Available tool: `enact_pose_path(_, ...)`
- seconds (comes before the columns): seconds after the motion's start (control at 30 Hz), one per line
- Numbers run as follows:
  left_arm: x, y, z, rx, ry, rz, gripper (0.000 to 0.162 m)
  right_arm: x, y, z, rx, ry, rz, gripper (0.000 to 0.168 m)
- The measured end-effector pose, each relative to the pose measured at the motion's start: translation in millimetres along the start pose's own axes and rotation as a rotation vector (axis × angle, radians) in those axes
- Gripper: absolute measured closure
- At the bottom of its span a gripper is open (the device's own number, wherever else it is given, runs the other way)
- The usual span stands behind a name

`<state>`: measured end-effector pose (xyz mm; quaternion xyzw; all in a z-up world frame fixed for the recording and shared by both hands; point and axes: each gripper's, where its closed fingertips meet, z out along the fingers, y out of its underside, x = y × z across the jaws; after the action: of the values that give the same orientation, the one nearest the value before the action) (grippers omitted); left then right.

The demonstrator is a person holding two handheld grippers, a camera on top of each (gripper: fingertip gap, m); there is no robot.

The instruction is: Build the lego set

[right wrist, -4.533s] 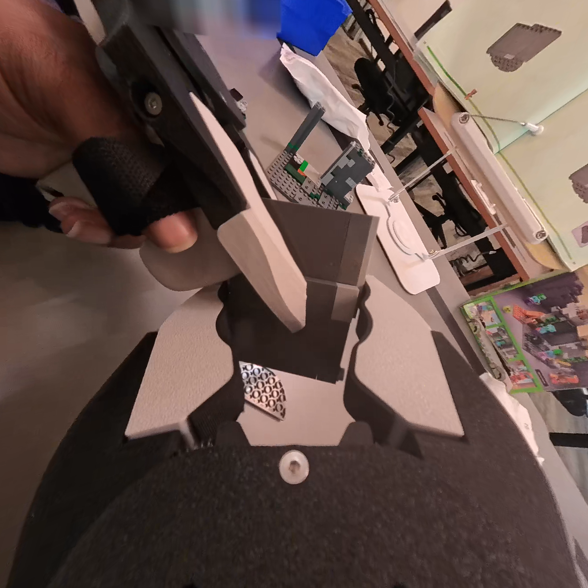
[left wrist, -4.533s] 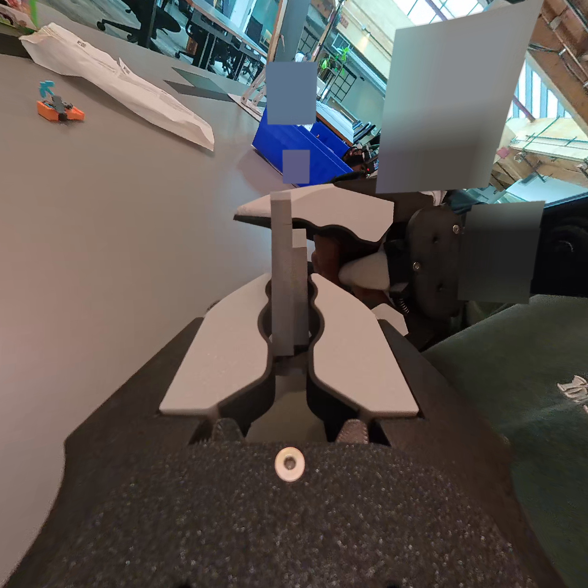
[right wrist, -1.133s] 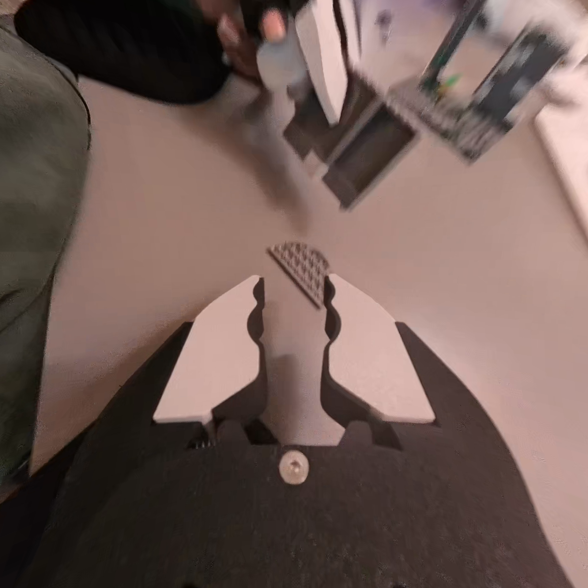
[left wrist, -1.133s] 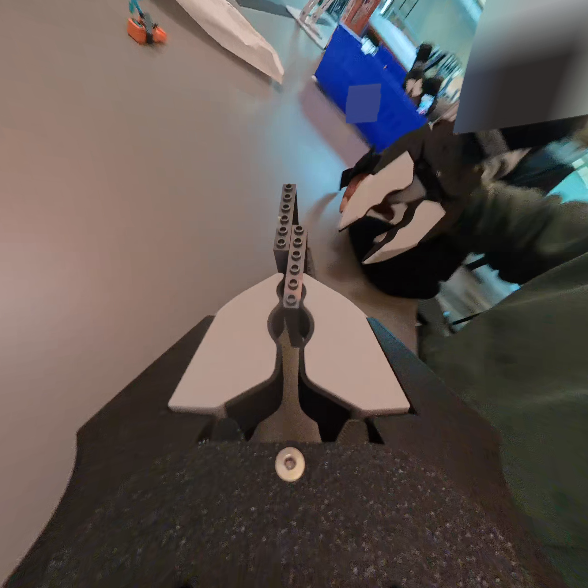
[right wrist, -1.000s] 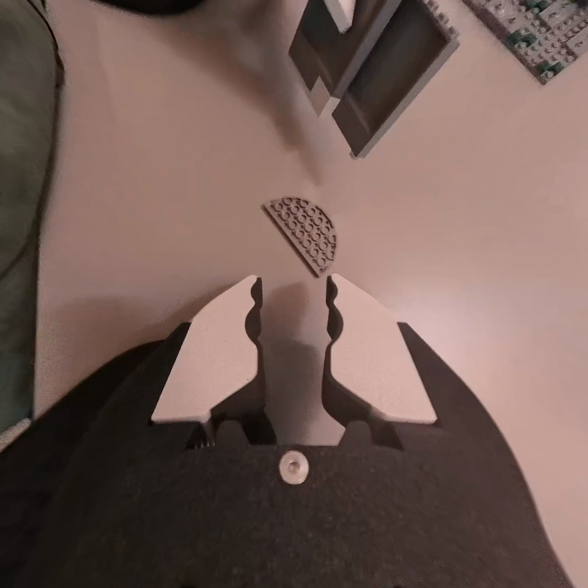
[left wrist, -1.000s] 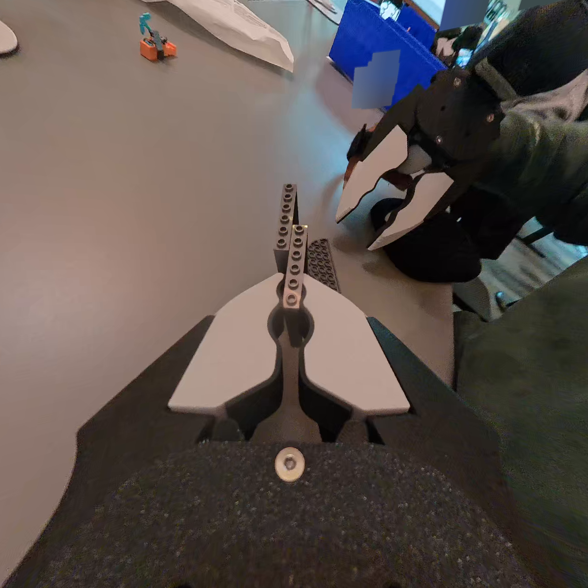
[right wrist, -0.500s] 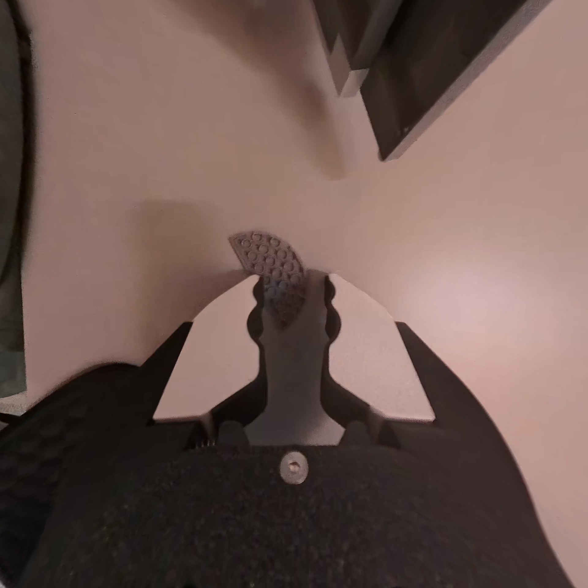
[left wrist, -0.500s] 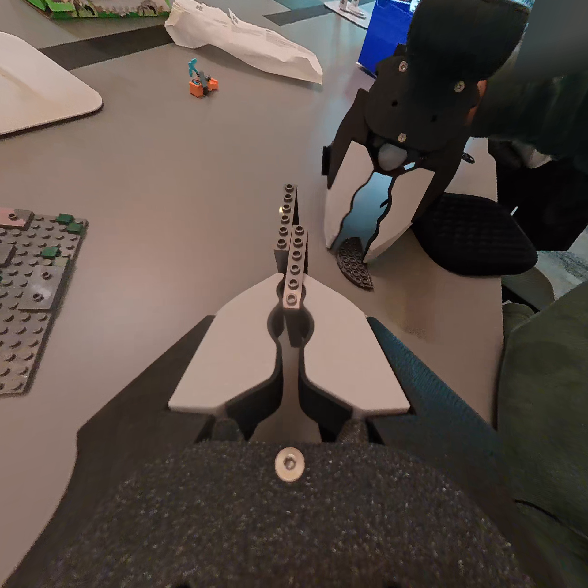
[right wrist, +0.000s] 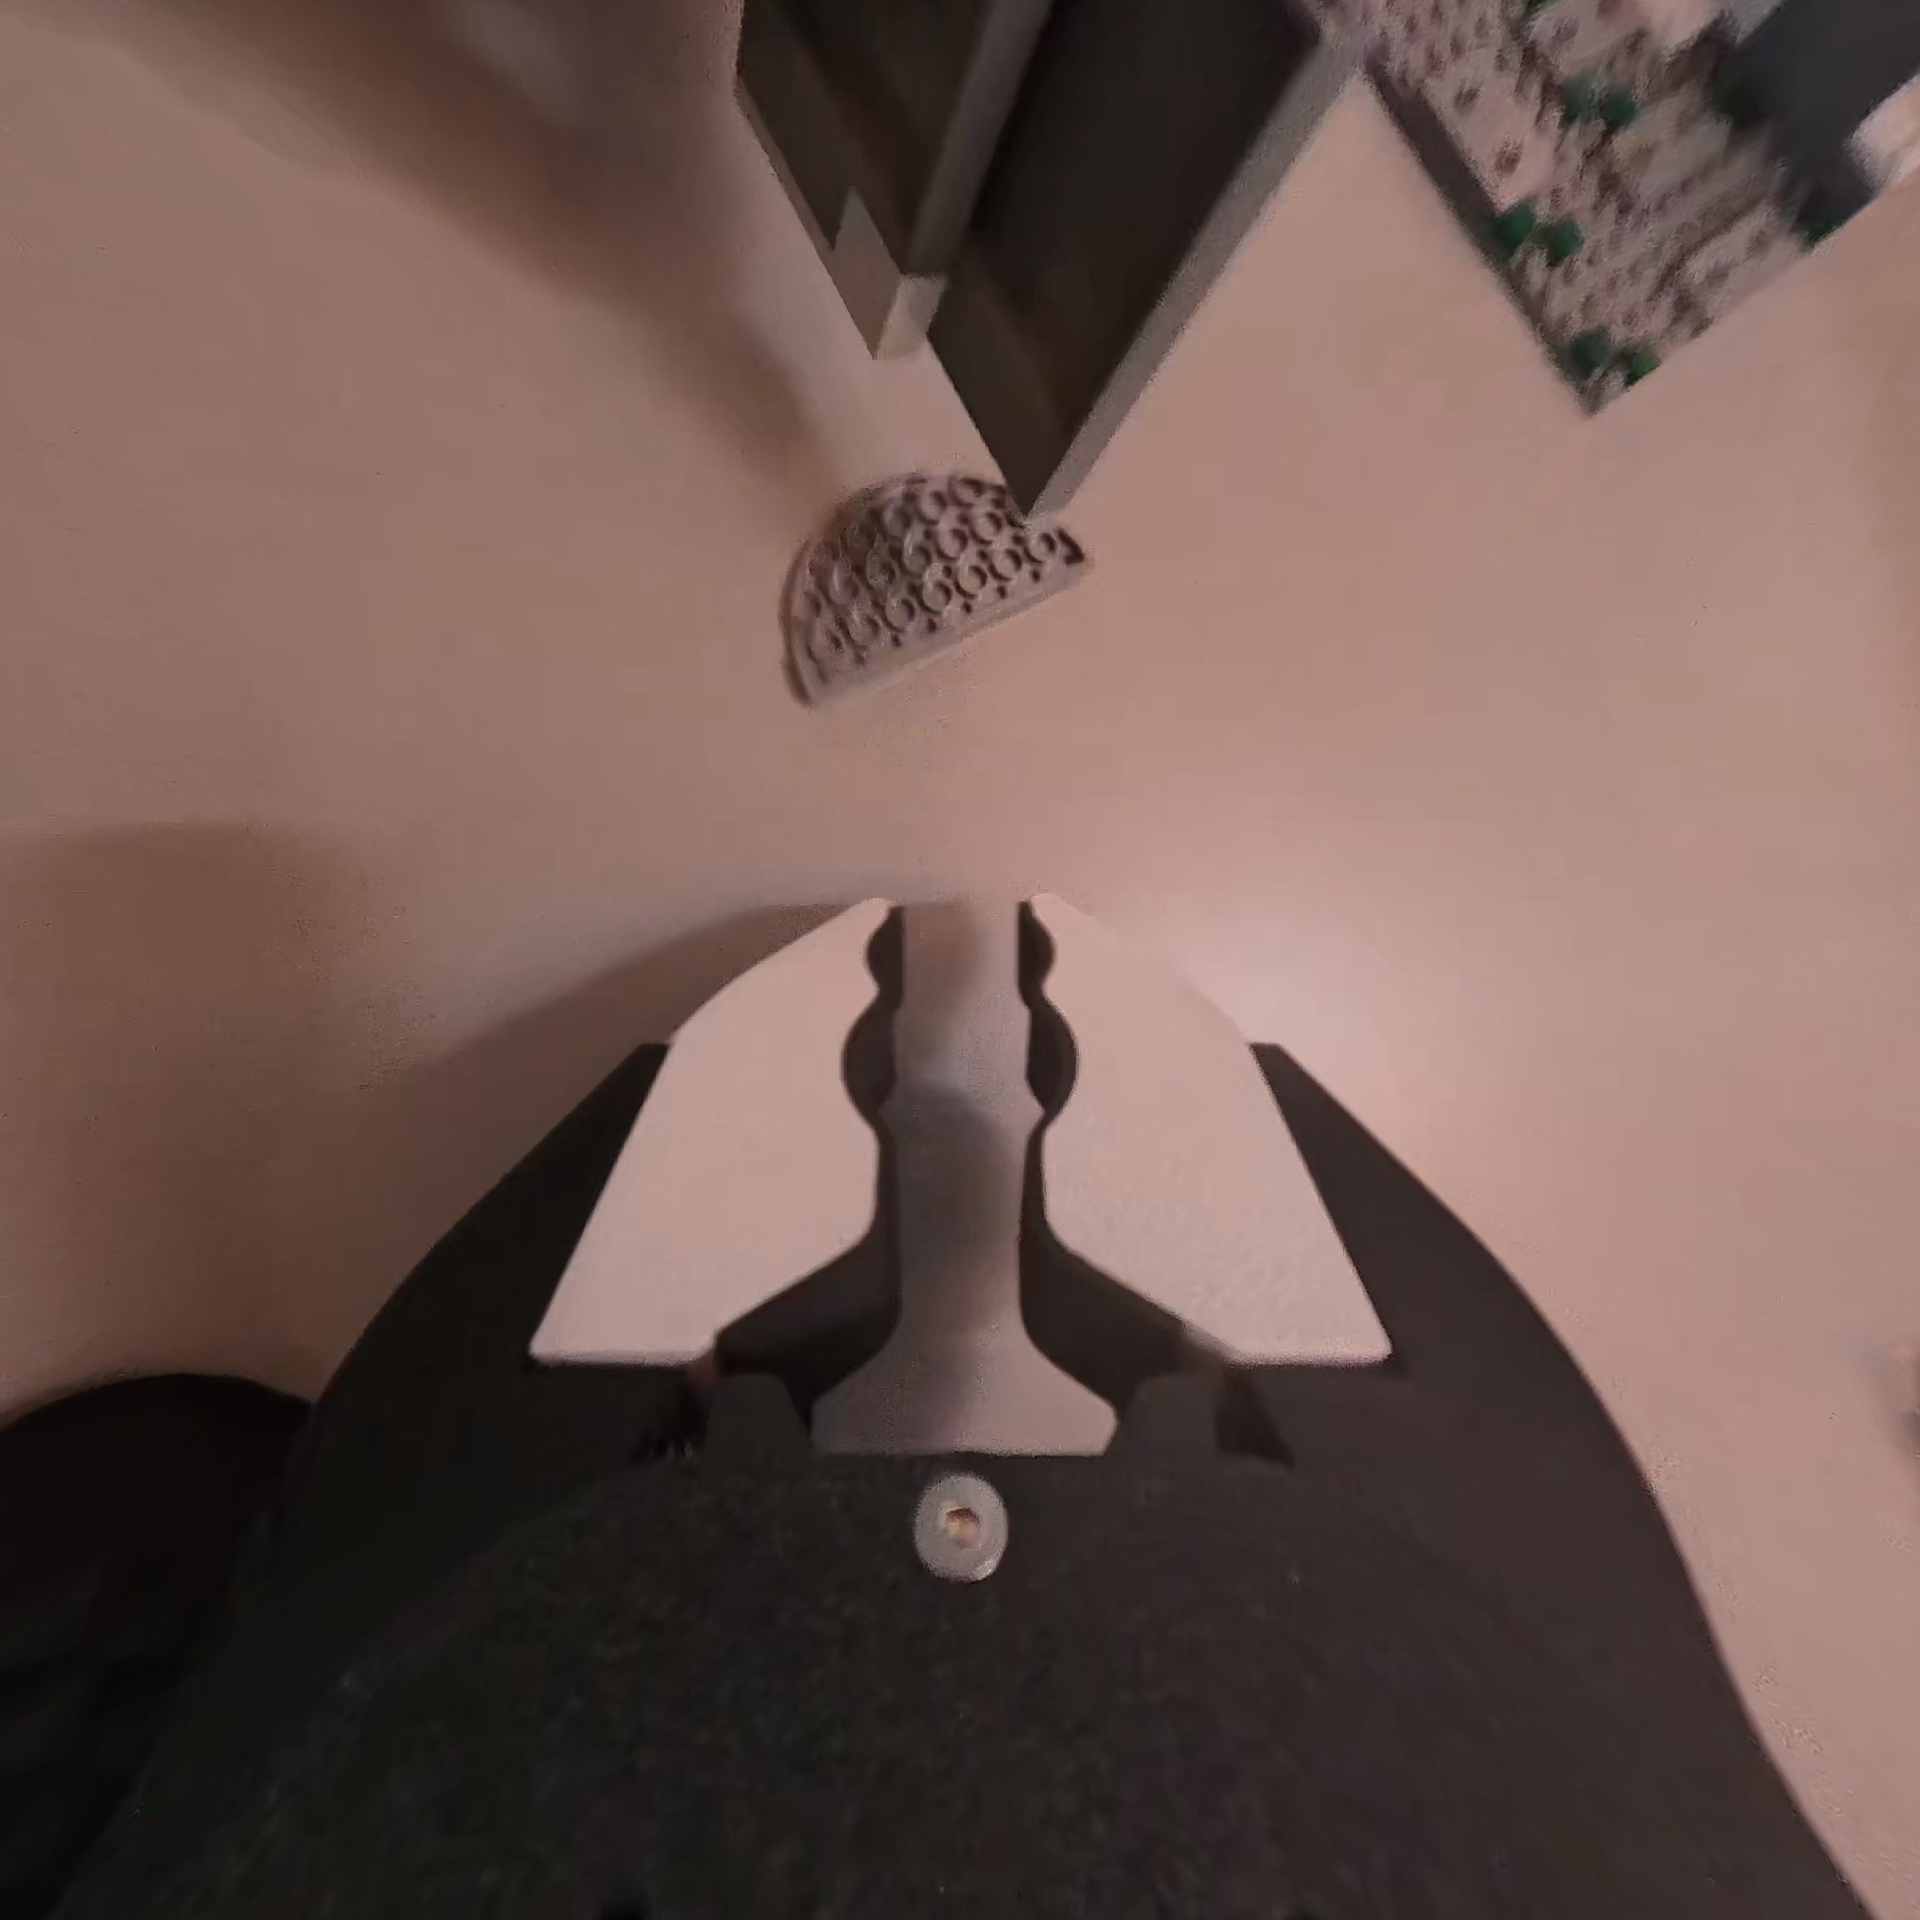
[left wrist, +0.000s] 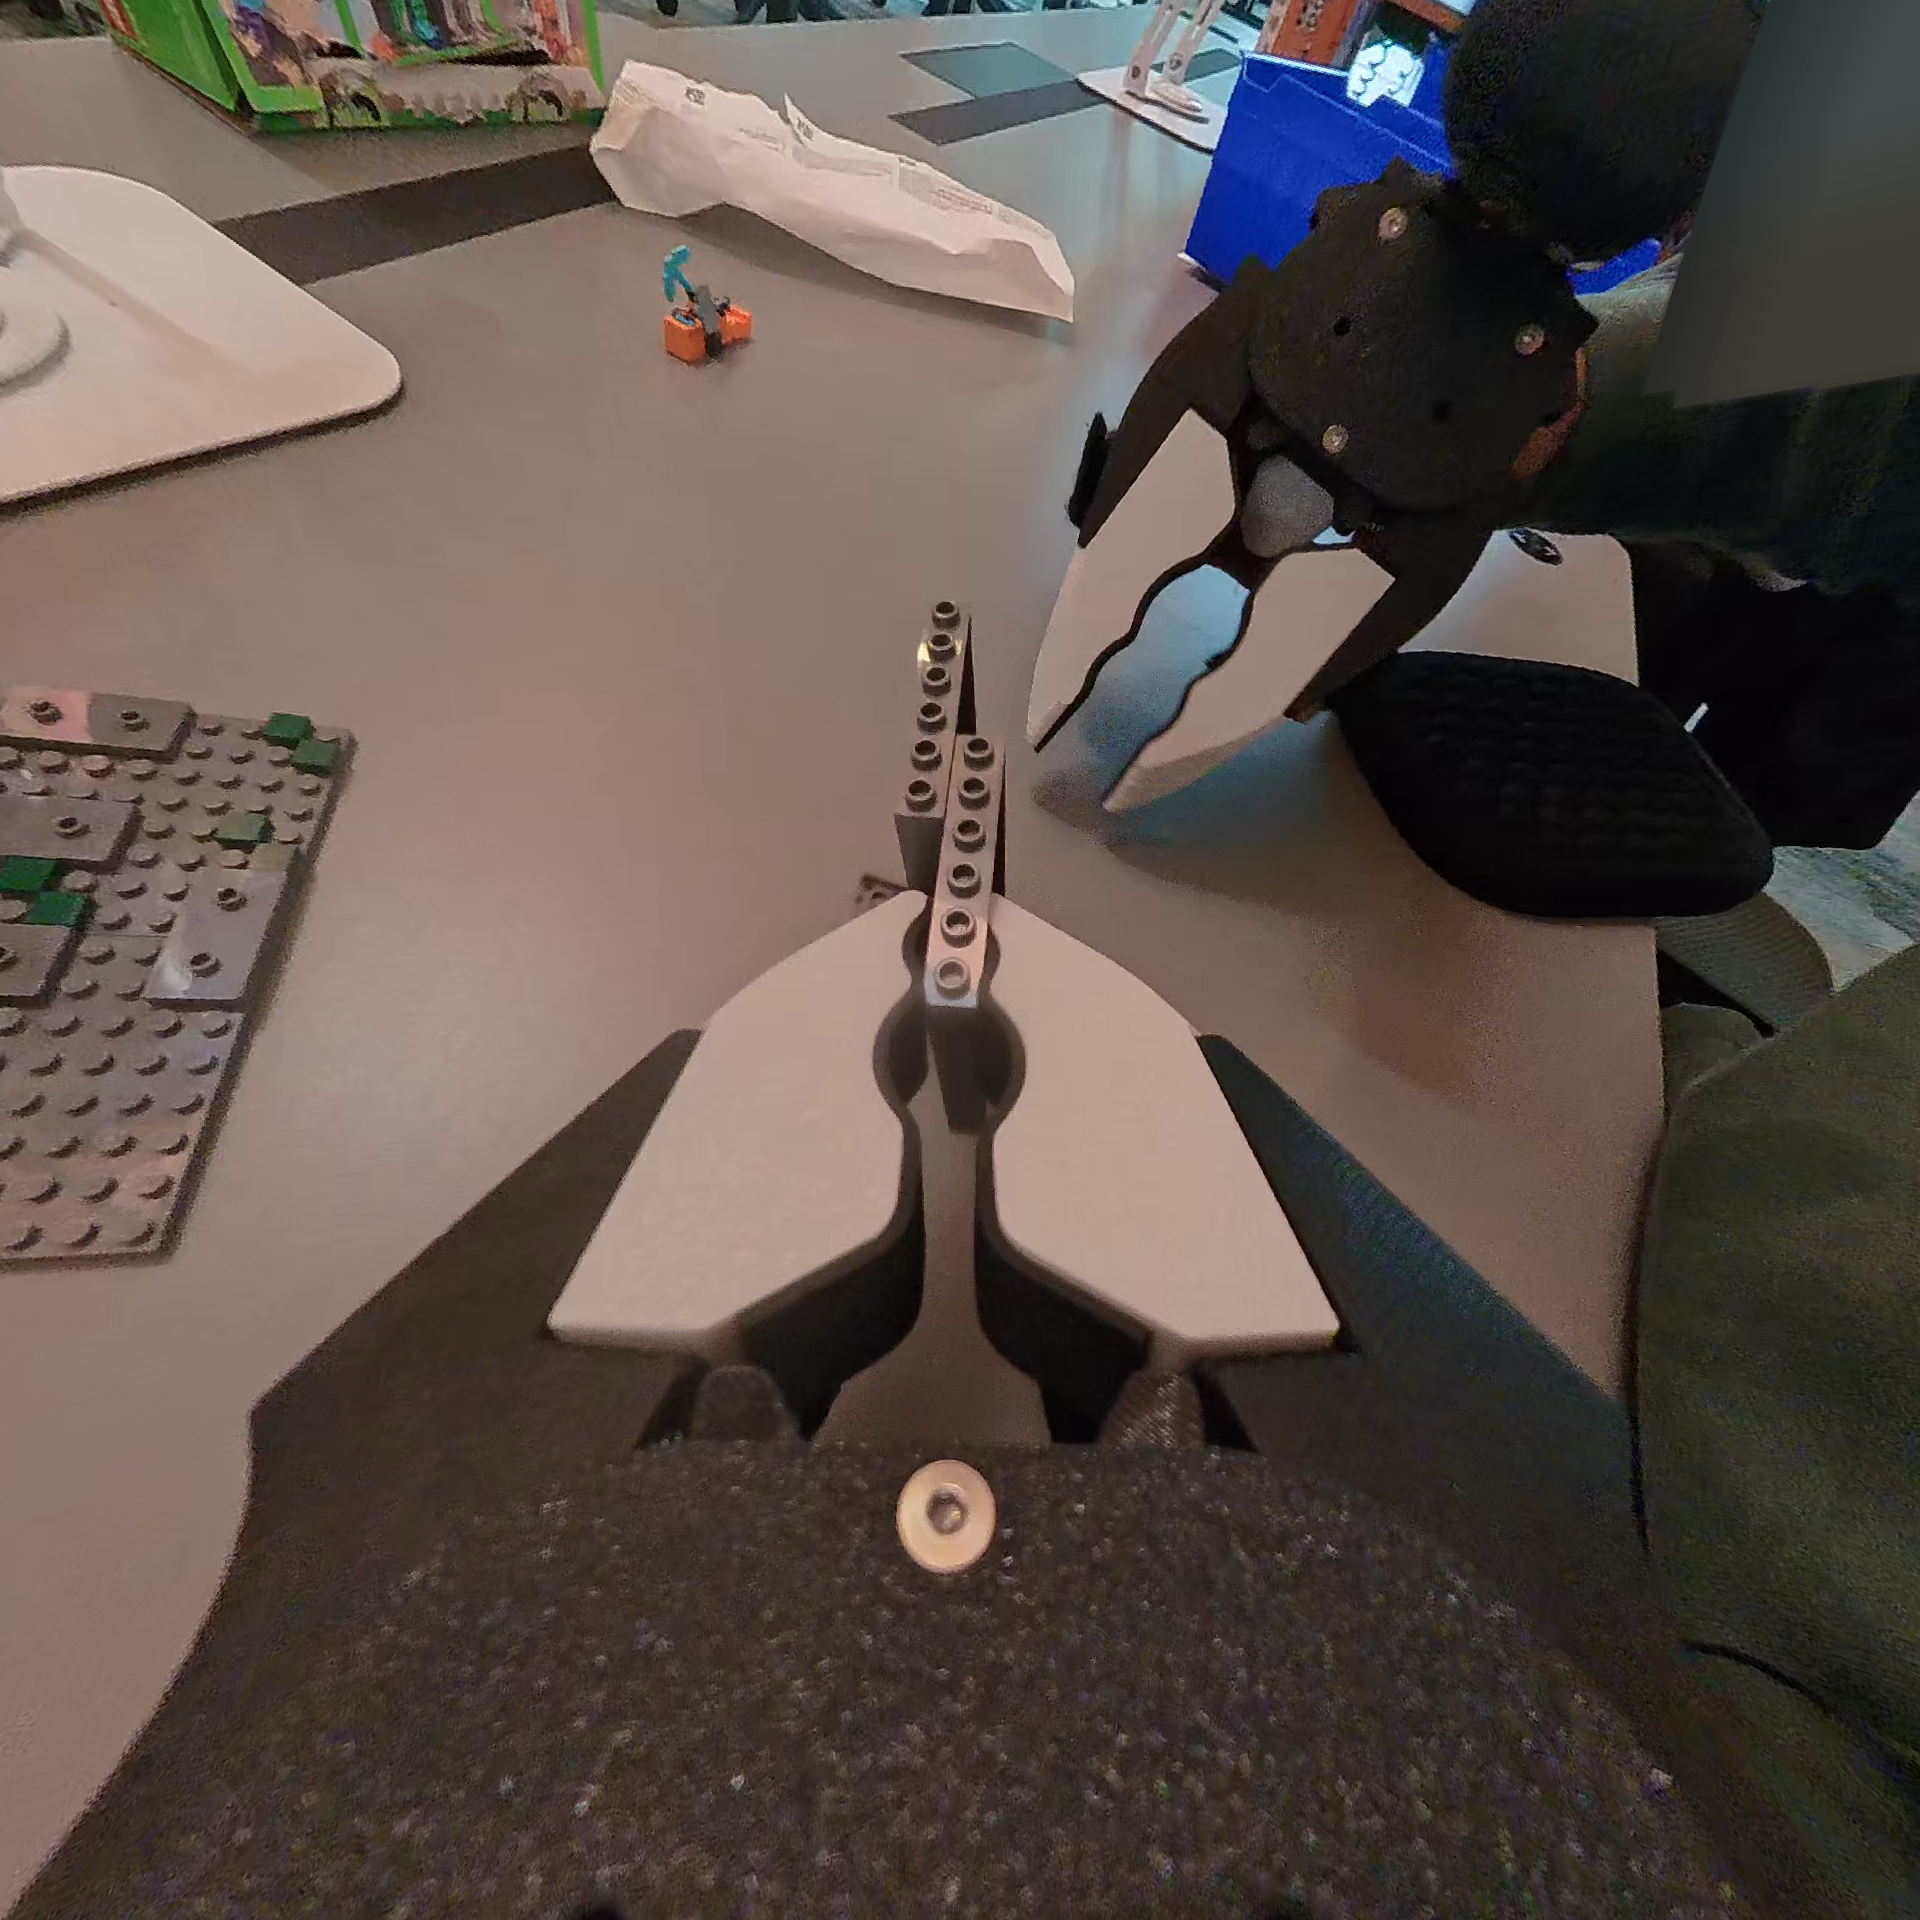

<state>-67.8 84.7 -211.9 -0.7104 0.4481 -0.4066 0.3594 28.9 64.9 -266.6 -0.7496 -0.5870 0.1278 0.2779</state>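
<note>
Between the left gripper's (left wrist: 951,914) pale fingers sits a grey stepped brick piece (left wrist: 956,800), pinched tight at its near end, studs up, pointing away over the table (left wrist: 582,540). Off to the right, the right gripper (left wrist: 1091,769) hovers tips-down over the table edge, jaws parted and holding nothing. From its own camera that gripper (right wrist: 961,904) shows a clear gap between the fingers, bare table beneath. Just ahead lies the half-round plate (right wrist: 914,587), flat on the table, studs up, free of both tools; the held piece (right wrist: 1049,208) hangs above it, its corner overlapping the plate's edge in view, contact unclear. At the left lies the studded baseplate (left wrist: 135,966) with green bits, well apart. Far back: an orange figure (left wrist: 704,322), crumpled paper (left wrist: 831,197), a blue bin (left wrist: 1299,177).
</note>
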Motion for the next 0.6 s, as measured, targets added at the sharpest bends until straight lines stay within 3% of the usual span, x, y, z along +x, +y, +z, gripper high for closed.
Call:
enact_pose_path(0.03,-1,0,-1,0.000,-0.009,0.004,0.159,-2,-1,2,-0.005,-0.028,0.063,0.140)
enact_pose_path(0.13,-9,-3,-6,0.001,-0.052,0.014,0.159,-11,-18,10,0.030,-0.061,0.147,0.124)
enact_pose_path(0.27,-23,-8,-21,0.019,-0.103,-0.010,0.159,-8,-45,25,0.055,0.047,-0.008,0.113)
enact_pose_path(0.47,-28,-10,-40,0.056,-0.129,-0.029,0.159,-5,-55,49,0.027,-0.095,-0.055,0.107)
enact_pose_path(0.6,-27,-6,-45,0.065,-0.123,-0.037,0.159,-1,-51,51,0.019,-0.226,-0.064,0.121)
